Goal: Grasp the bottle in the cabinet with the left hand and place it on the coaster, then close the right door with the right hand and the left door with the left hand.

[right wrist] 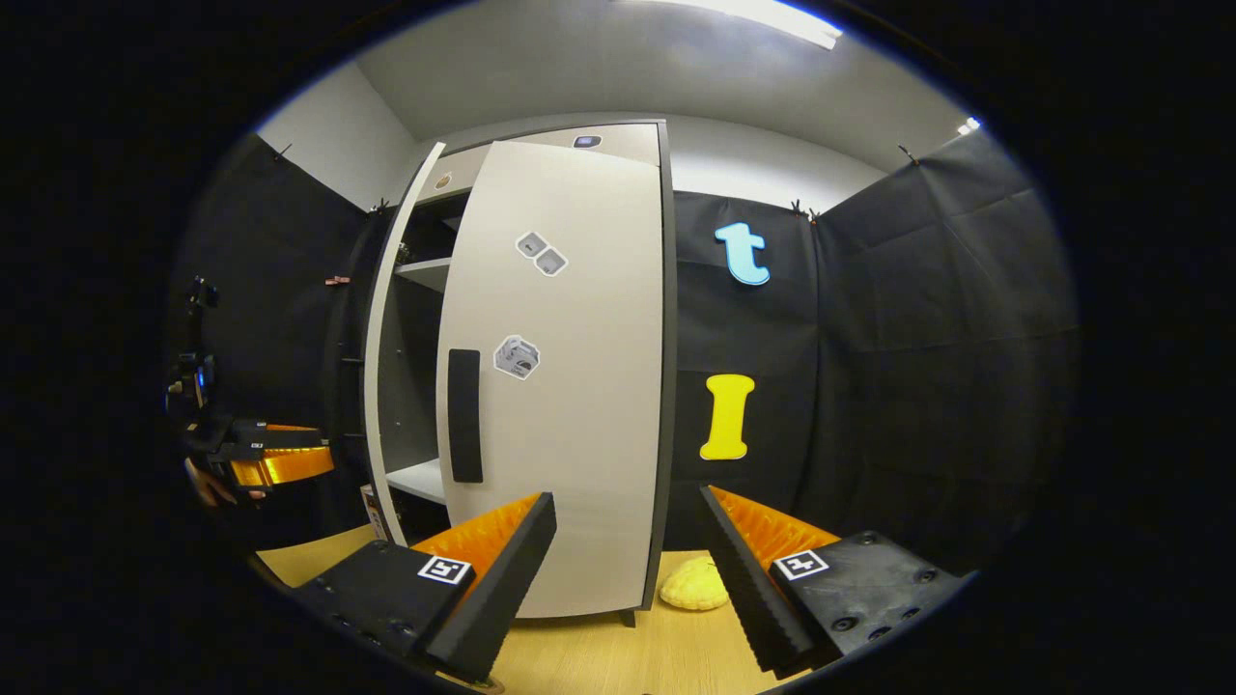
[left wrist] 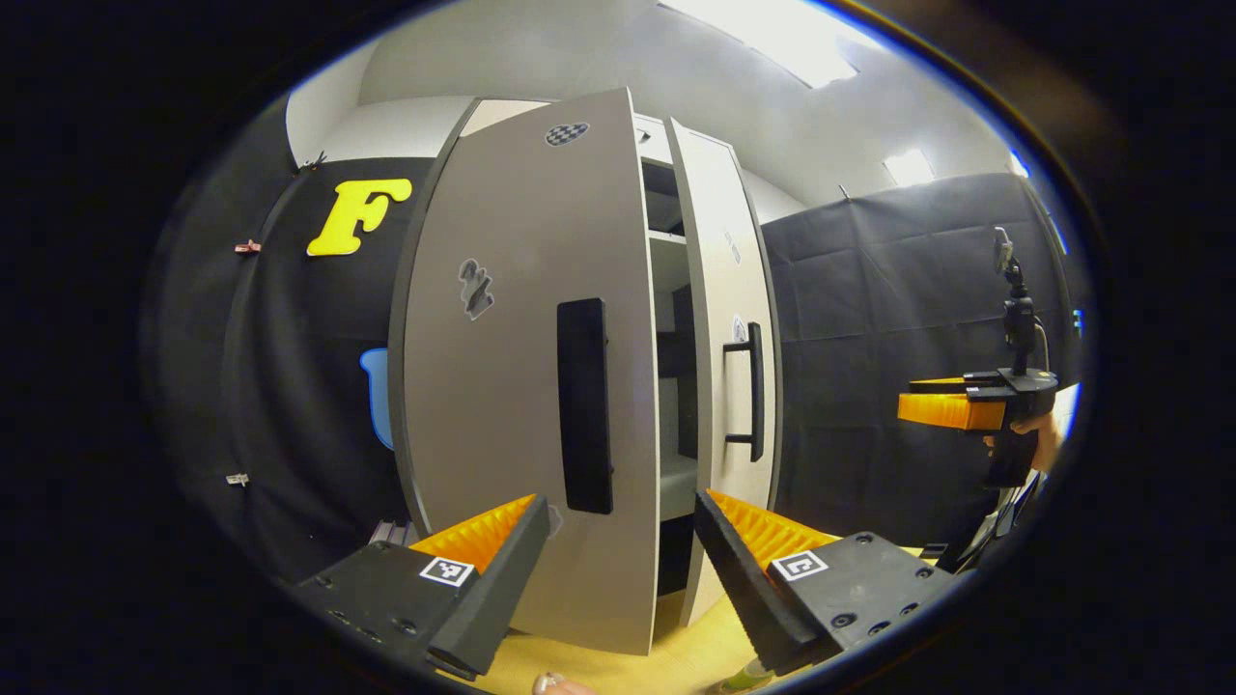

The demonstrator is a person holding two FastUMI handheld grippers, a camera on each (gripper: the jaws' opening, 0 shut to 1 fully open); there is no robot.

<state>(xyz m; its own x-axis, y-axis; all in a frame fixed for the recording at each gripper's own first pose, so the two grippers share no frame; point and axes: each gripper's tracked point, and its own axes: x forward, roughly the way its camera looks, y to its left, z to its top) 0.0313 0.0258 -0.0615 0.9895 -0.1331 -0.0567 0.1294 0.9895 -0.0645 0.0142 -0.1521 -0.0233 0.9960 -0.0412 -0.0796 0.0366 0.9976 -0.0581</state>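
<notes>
Bottle: I cannot place it with certainty. My left gripper (left wrist: 623,541) carries nothing, its jaws spread wide, and the cabinet shelves I can see through the gap look bare. At the bottom edge of the left gripper view a greenish sliver (left wrist: 748,679) shows on the desk (left wrist: 676,647), too cut off to identify; the coaster I cannot make out either. I judge the bottle step done or close to it, but hold that loosely.

Cabinet (right wrist: 618,135): stands on the yellow wooden desk against the black booth cloth.

Left door (left wrist: 521,367): ajar, swung partway toward my left gripper, its black recessed handle (left wrist: 584,405) just above and between my jaws. Not yet closed.

Right door (right wrist: 560,386): in the right gripper view it also stands off the cabinet, with open shelves (right wrist: 420,270) showing beside its edge. Its bar handle (left wrist: 751,391) shows in the left gripper view. Not yet closed.

Right gripper (right wrist: 628,545): jaws open, empty, facing the right door's outer face from a short way off.

Yellow lumpy object (right wrist: 693,586): on the desk at the cabinet's foot, apart from the task.

Remaining, by my reckoning: push the right door shut with the right gripper, then the left door with the left.
</notes>
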